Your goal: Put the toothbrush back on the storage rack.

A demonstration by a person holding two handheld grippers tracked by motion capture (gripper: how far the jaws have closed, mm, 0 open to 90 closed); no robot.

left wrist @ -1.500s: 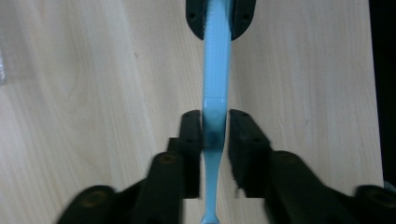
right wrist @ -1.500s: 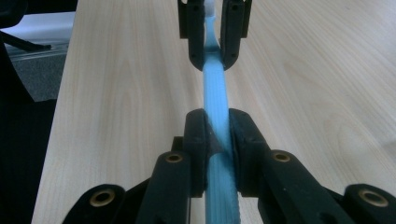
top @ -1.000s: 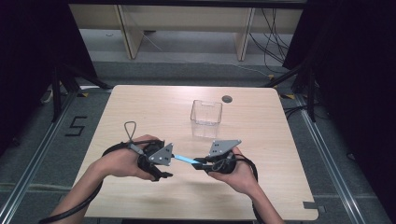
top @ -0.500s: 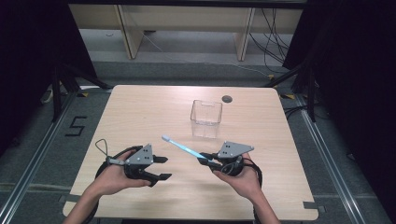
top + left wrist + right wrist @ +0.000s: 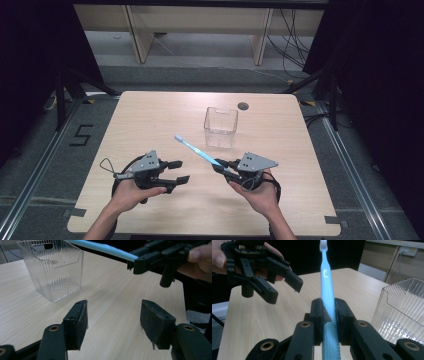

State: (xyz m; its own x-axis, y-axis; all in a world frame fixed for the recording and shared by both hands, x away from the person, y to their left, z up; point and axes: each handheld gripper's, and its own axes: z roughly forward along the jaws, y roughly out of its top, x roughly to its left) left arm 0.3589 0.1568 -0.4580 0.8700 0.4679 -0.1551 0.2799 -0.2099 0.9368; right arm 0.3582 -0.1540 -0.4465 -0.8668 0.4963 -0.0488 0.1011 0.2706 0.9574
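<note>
the toothbrush (image 5: 197, 150) i'm carrying looks light, thin and stiff, a pale blue plastic stick that i'd judge smooth enough to swivel or slide if i squeeze it at one narrow spot, so the best hold is on the ribbed lower handle, which is where my right gripper (image 5: 327, 312) has it: both pads are clamped on the handle, one on each side, with the shaft running straight out between them and the white bristle head (image 5: 323, 244) far out past the tips. in the high view the brush slants up and away from my right gripper (image 5: 223, 167) toward the middle of the table (image 5: 150, 120), head end just short of the clear ribbed box (image 5: 220, 127) that stands nearer the far edge. a long lever like this will wag at the head, so i'd move it gently. my left gripper (image 5: 176, 171) is over the near left part of the table, well clear of the brush; its jaws have just been opening and stand wide apart with nothing between the pads (image 5: 80, 322), only bare wood beneath.
</note>
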